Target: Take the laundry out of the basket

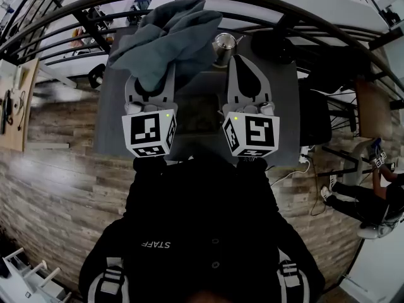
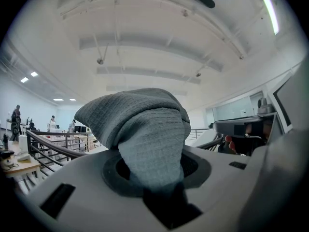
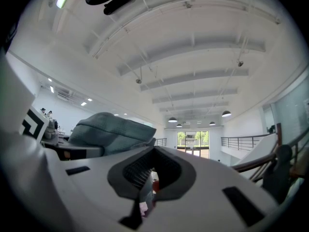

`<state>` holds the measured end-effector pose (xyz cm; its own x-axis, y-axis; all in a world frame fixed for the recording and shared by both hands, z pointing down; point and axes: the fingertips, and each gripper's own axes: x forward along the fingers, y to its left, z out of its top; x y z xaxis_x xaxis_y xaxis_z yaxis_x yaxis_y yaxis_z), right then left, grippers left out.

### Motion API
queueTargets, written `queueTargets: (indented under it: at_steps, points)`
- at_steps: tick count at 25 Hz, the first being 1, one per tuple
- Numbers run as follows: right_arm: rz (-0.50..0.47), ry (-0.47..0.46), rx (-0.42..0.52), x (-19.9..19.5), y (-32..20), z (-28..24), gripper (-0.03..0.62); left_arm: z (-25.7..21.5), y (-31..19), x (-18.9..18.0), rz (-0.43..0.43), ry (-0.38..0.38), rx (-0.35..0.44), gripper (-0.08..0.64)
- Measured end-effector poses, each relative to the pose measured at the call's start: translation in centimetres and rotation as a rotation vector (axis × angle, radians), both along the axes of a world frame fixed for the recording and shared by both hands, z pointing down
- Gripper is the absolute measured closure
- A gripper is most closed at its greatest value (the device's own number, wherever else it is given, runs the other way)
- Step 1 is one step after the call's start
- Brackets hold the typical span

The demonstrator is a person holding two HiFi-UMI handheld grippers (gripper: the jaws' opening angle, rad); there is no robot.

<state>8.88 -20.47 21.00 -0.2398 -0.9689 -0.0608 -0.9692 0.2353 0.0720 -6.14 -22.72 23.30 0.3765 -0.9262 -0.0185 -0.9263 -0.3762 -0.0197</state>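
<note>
A grey-blue cloth [image 1: 165, 33] hangs bunched from my left gripper [image 1: 152, 86], which is shut on its lower fold and held level in front of the person. In the left gripper view the cloth [image 2: 145, 129] rises out of the jaws and fills the middle, hiding the left gripper [image 2: 157, 180] tips. My right gripper [image 1: 250, 76] sits beside it to the right, its jaws closed together with nothing held. From the right gripper view the cloth [image 3: 108, 129] shows at the left, apart from the right gripper [image 3: 146, 180]. No basket can be made out.
A dark grey table [image 1: 107, 131] lies below both grippers, with a round metal object [image 1: 224, 43] at its far side. A curved black railing [image 1: 76, 8] runs behind it. Wood flooring [image 1: 57, 169] lies to the left, and a seated person [image 1: 379, 194] is at the right.
</note>
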Motion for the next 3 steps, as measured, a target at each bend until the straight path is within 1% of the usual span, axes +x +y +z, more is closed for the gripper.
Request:
queueTargets:
  at_steps: [3]
  points:
    - [0.001,0.002,0.0,0.07,-0.16,-0.01,0.579,0.33,-0.06,-0.06,0.0,-0.008,-0.004,0.405]
